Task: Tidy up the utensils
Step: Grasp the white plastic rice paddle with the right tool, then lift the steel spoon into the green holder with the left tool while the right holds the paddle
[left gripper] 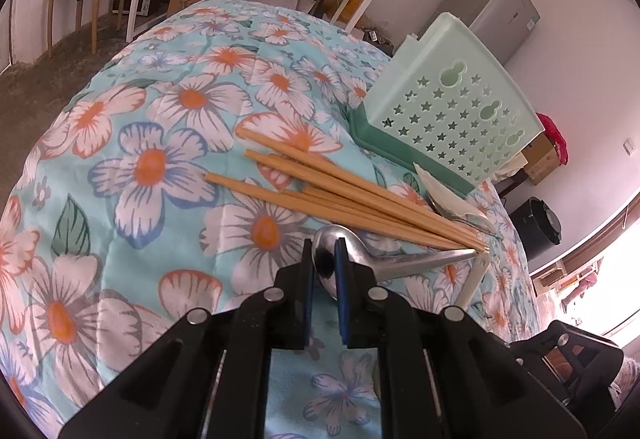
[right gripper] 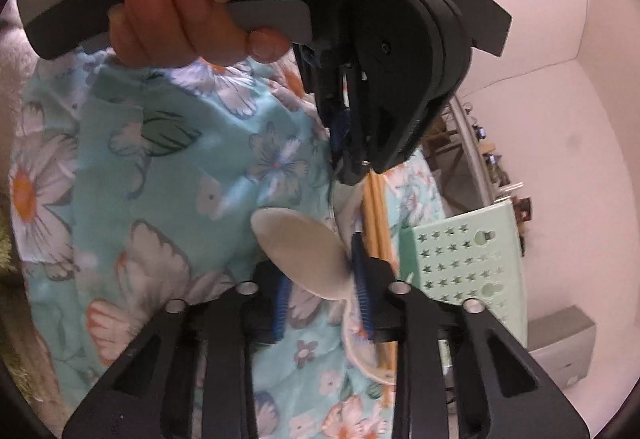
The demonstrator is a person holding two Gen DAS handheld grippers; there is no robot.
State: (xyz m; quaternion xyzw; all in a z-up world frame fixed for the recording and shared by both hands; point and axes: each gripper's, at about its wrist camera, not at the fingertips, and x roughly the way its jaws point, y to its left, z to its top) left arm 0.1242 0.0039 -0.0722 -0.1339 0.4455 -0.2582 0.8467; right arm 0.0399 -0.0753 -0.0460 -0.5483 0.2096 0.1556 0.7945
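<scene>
Left gripper (left gripper: 325, 267) pads bracket the bowl of a shiny steel spoon (left gripper: 360, 259) on the floral turquoise cloth (left gripper: 152, 167); gap narrow, appears clamped on it. Lift straight up so the handle slides clear of the bundle of bamboo chopsticks (left gripper: 340, 191) touching it. Pale green star-perforated plastic basket (left gripper: 452, 107) stands just beyond.

Right gripper (right gripper: 320, 279) is angled low over the cloth, 2 fingers parted around a white ceramic spoon (right gripper: 304, 255); grip not confirmed.

Floral quilt (left gripper: 160, 167) carries chopsticks (left gripper: 340, 191), spoons (left gripper: 360, 259), green basket (left gripper: 452, 107).
</scene>
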